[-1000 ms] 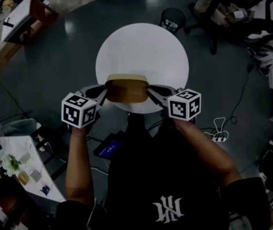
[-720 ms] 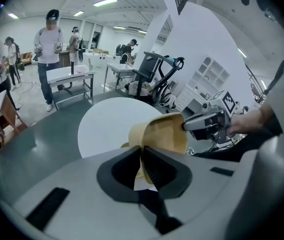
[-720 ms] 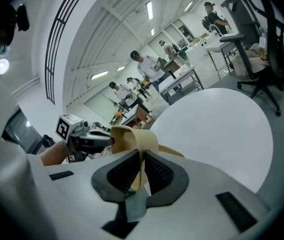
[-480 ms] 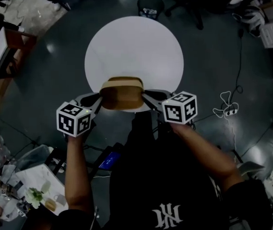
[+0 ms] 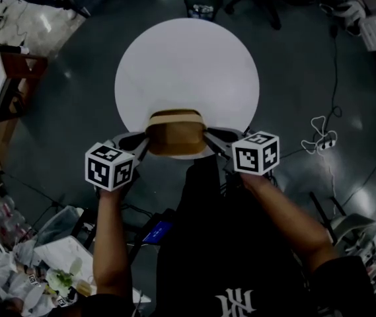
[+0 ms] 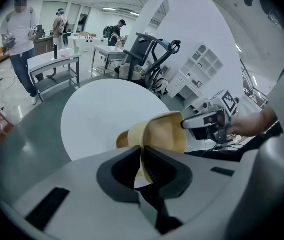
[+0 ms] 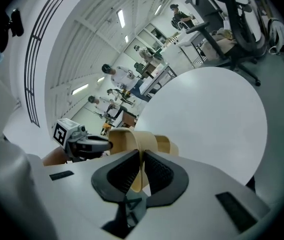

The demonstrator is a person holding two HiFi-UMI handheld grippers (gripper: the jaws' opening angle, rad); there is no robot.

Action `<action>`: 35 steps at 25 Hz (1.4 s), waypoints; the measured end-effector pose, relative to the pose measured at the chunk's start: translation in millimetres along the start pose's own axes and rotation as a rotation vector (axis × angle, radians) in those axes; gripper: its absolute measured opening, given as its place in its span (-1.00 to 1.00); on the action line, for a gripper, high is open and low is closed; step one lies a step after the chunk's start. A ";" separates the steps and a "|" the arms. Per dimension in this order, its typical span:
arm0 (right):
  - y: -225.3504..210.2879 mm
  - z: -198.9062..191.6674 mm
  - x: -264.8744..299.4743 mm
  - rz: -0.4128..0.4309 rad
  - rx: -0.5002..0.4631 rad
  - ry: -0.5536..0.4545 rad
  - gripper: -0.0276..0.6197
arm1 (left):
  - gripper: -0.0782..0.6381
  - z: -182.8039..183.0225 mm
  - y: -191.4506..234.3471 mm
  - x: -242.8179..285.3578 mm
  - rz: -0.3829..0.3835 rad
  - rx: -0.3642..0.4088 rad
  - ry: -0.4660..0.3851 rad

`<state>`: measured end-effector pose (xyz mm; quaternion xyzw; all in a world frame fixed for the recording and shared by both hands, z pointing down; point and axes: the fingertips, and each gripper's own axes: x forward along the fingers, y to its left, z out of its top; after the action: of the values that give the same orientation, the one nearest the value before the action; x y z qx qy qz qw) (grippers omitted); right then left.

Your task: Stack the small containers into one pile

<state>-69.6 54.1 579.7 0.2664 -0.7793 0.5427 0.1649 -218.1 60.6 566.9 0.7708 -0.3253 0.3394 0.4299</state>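
Left gripper [image 6: 142, 166] fingers were clenched on one thin wall of the stack of tan plastic containers [image 5: 176, 134]. Right gripper [image 7: 141, 173] fingers were clenched on the opposite wall. The stack was at the near edge of the round white counter [image 5: 188, 65]; contact with it could not be confirmed. Judgement: keep both sides level, set it well inward of the edge, and release together.

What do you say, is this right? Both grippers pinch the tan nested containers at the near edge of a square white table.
Not quite: the white table is round, not square, as the head view shows. The rest holds: the left gripper and the right gripper each pinch the tan nested containers at its near edge.
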 end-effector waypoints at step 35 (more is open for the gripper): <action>-22.5 3.6 32.3 -0.064 0.221 0.049 -0.74 | -0.70 -16.7 33.5 32.2 -0.072 -0.130 0.149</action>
<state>-82.1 37.1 613.1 0.2944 -0.7014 0.6262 0.1710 -230.8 54.6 614.2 0.7250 -0.2860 0.3583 0.5140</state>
